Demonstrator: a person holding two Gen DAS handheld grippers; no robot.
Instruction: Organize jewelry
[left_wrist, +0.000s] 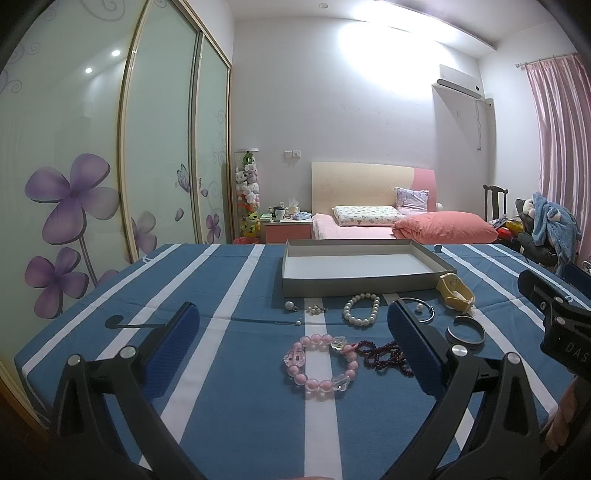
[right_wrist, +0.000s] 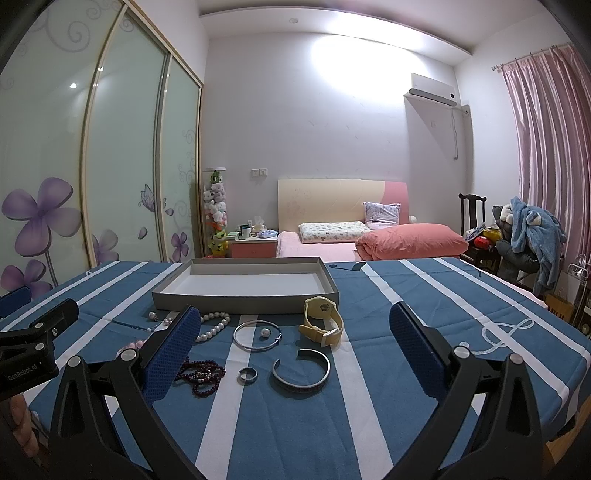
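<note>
Jewelry lies on a blue striped tablecloth in front of an empty grey tray (left_wrist: 354, 286) (right_wrist: 243, 303). In the left wrist view: a pink bead bracelet (left_wrist: 320, 365), a dark red bead string (left_wrist: 384, 356), a white pearl bracelet (left_wrist: 361, 308), small earrings (left_wrist: 316, 309), a thin silver bangle (left_wrist: 424, 308), a silver cuff (left_wrist: 464, 329) and a yellow watch (left_wrist: 455, 291). The right wrist view also shows the cuff (right_wrist: 301, 371), a ring (right_wrist: 248, 375), the bangle (right_wrist: 256, 335) and the watch (right_wrist: 322, 320). My left gripper (left_wrist: 293, 328) and right gripper (right_wrist: 295, 332) are open and empty above the table.
Sliding wardrobe doors with purple flowers (left_wrist: 70, 206) stand at the left. A bed with a pink duvet (left_wrist: 443, 227) is behind the table. A chair with blue clothes (right_wrist: 532, 229) stands at the right. The table's right edge (right_wrist: 576, 354) is near.
</note>
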